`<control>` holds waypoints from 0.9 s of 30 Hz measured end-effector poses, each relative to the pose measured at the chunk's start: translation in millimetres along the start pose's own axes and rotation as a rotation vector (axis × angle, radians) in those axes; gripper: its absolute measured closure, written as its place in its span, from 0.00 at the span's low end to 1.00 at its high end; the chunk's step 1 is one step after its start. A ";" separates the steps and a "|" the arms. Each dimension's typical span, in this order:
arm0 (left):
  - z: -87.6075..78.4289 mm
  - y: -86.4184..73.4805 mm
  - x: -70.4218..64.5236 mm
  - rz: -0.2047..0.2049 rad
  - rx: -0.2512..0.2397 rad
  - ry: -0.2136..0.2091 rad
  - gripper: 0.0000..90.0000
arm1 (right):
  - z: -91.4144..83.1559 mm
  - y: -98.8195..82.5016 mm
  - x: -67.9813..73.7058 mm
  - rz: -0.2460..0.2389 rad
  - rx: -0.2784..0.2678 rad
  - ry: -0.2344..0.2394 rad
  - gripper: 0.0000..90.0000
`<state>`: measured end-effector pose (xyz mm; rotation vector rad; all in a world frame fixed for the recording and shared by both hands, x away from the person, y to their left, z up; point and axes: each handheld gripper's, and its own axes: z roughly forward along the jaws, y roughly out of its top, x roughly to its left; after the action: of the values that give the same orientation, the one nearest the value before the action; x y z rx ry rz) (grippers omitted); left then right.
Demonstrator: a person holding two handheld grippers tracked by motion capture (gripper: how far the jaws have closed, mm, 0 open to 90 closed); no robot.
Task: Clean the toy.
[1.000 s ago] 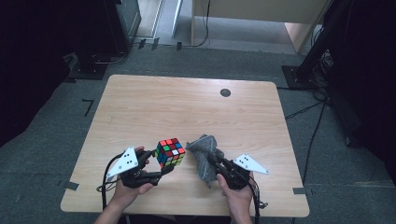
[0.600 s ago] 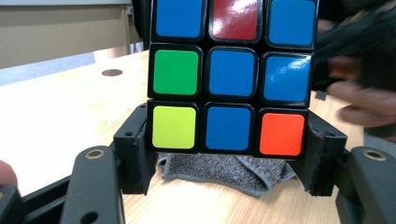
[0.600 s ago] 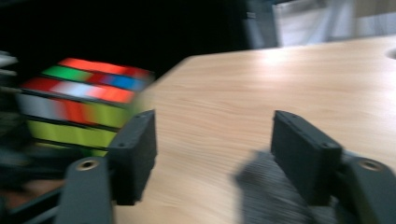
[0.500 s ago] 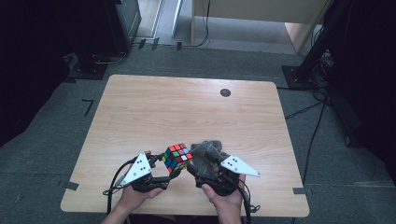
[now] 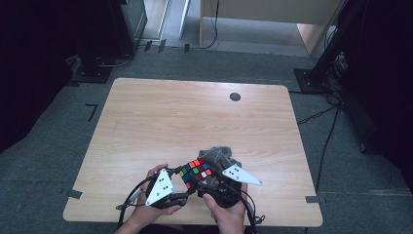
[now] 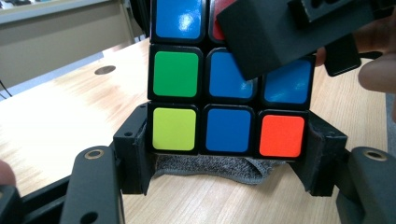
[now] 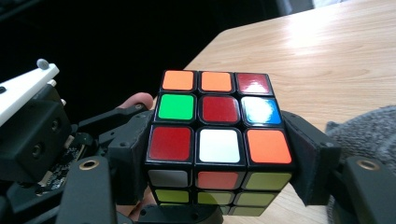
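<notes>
A scrambled Rubik's cube is held just above the table's near edge. My left gripper is shut on it; in the left gripper view its pads clamp the cube's lowest row. My right gripper comes in from the other side. Its jaws have just been closing with the cube between them, and its pads press on the nearest layer. A grey cloth lies crumpled on the table behind the cube, with its edge under the cube.
The light wooden table has a small black round insert near its far edge. Dark floor, cables and stands surround the table. The person's hands sit at the near edge.
The two hands have come together at the near edge. The right gripper has left the cloth, opened, and closed around the cube that the left gripper carried to the right.
</notes>
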<state>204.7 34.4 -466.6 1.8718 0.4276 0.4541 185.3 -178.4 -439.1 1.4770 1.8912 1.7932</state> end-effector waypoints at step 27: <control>-11.7 5.1 24.3 -0.137 -0.019 0.100 0.37 | -15.1 8.5 -2.6 -0.044 -0.115 -0.012 0.28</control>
<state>220.1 54.2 -455.5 1.7936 0.6125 0.4590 180.9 -192.1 -429.2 1.3937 1.7681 1.8359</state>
